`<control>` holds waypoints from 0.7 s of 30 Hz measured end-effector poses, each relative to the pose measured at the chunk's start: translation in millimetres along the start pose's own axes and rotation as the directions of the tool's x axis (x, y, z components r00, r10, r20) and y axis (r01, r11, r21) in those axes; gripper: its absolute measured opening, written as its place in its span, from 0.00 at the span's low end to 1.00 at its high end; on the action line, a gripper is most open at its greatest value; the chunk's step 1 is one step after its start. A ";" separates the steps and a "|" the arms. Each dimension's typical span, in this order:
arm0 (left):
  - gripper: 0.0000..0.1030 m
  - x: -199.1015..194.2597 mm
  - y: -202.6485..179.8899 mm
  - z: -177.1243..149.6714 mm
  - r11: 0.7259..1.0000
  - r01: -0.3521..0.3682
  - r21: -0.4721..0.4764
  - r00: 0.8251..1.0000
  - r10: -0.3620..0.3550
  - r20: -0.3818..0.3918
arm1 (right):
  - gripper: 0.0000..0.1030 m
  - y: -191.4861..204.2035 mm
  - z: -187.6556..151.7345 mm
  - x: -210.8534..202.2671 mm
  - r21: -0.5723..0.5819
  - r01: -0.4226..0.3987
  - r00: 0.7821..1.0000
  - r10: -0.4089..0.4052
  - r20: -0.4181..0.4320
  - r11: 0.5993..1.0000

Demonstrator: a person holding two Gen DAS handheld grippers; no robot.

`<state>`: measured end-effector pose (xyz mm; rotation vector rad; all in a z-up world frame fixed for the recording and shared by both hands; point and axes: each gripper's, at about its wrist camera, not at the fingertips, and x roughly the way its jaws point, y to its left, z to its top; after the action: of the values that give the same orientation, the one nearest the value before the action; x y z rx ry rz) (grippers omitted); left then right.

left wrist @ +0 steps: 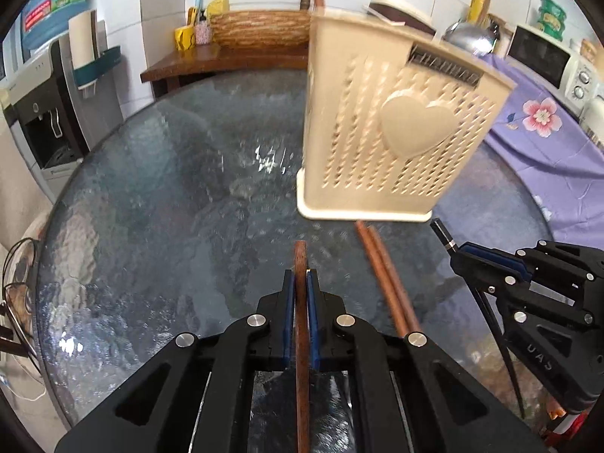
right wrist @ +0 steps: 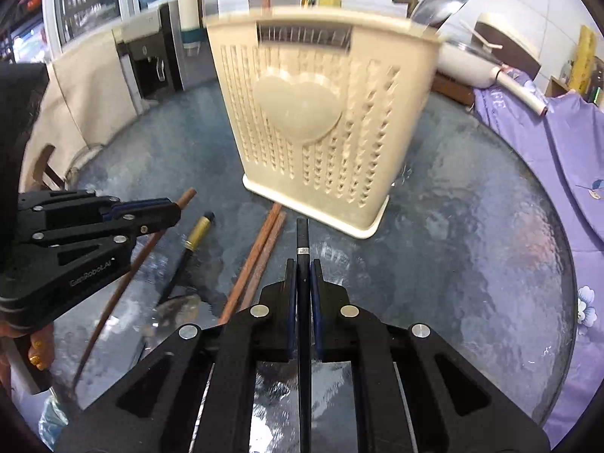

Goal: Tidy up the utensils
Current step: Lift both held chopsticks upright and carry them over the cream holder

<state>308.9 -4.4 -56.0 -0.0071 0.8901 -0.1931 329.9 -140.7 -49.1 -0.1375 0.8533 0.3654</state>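
Chopsticks are held in both grippers. A brown wooden chopstick (left wrist: 301,302) is pinched between the pads of the left gripper (left wrist: 301,277), a black chopstick (right wrist: 303,264) by the right gripper (right wrist: 303,264). Between them two brown chopsticks (right wrist: 253,260) are left on the glass table (right wrist: 472,226); the beige utensil holder (right wrist: 321,113) stands just beyond.

"GenRobot.AI" on left claw (right wrist: 177,211), "UAS" on right claw (left wrist: 458,251)
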 end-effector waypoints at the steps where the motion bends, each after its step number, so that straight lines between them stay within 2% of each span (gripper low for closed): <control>1: 0.06 -6.9 -2.2 1.3 1.000 0.005 0.004 1.000 -0.005 0.015 | 0.08 -0.5 0.7 -6.3 0.004 -0.003 1.000 0.003 0.014 1.000; 8: 0.06 -53.2 -14.4 9.0 0.999 0.044 0.024 0.993 -0.046 0.112 | 0.08 -7.7 7.9 -64.4 0.033 -0.045 0.990 0.040 0.137 0.998; 13: 0.06 -86.9 -24.0 13.8 0.997 0.062 0.053 0.981 -0.071 0.180 | 0.08 -10.0 15.7 -102.9 0.065 -0.103 0.971 0.087 0.221 0.993; 21: 0.06 -125.4 -29.7 23.8 0.993 0.085 0.076 0.962 -0.102 0.253 | 0.08 -7.4 24.0 -151.4 0.054 -0.119 0.946 0.097 0.309 0.991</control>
<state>245.5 -13.9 58.3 -0.0137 0.6244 -0.3023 258.9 -180.5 81.0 0.0339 0.5666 0.4451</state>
